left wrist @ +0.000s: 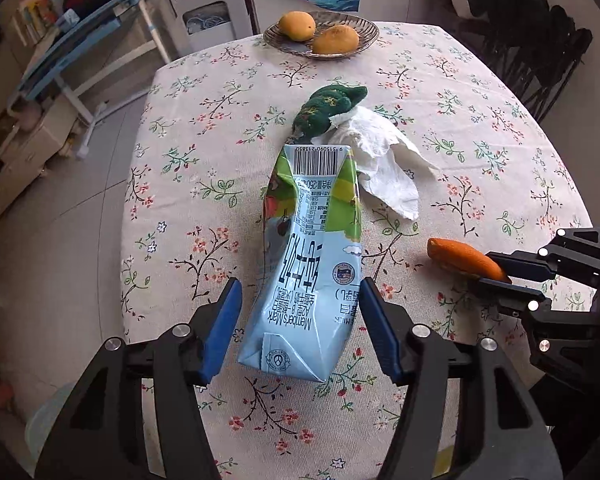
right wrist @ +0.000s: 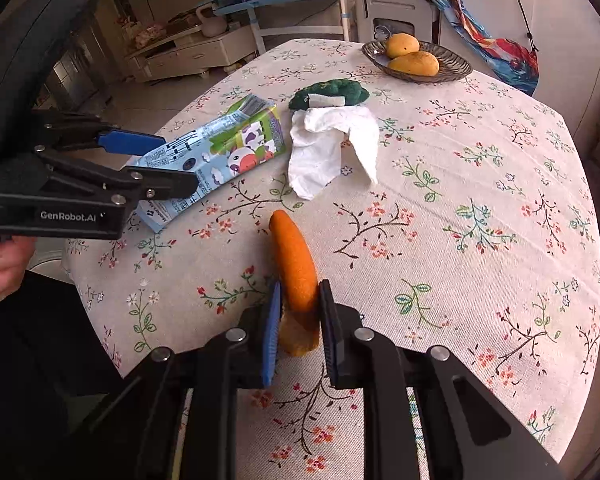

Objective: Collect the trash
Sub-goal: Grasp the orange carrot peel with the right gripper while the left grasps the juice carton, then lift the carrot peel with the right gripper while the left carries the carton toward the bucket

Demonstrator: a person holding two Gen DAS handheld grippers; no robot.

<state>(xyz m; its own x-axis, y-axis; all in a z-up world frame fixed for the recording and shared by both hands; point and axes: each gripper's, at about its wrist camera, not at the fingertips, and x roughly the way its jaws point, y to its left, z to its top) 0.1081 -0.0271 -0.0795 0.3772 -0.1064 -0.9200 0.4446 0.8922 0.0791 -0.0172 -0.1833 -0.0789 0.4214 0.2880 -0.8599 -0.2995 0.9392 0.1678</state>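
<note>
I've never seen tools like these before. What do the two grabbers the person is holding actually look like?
Both are black plastic clamps with two long fingers, each lined with a ribbed blue pad on its inner face. Round silver pins mark the joints. The left gripper carries white "GenRobot.AI" lettering on its side; the right gripper looks the same build. No cables show.

My left wrist view looks steeply down along its jaws, close over the bench (left wrist: 440, 80). My right wrist view does likewise from the bench's other side. Both share the milk carton (left wrist: 312, 256), tissue (right wrist: 332, 148) and fruit bowl (right wrist: 452, 68).
</note>
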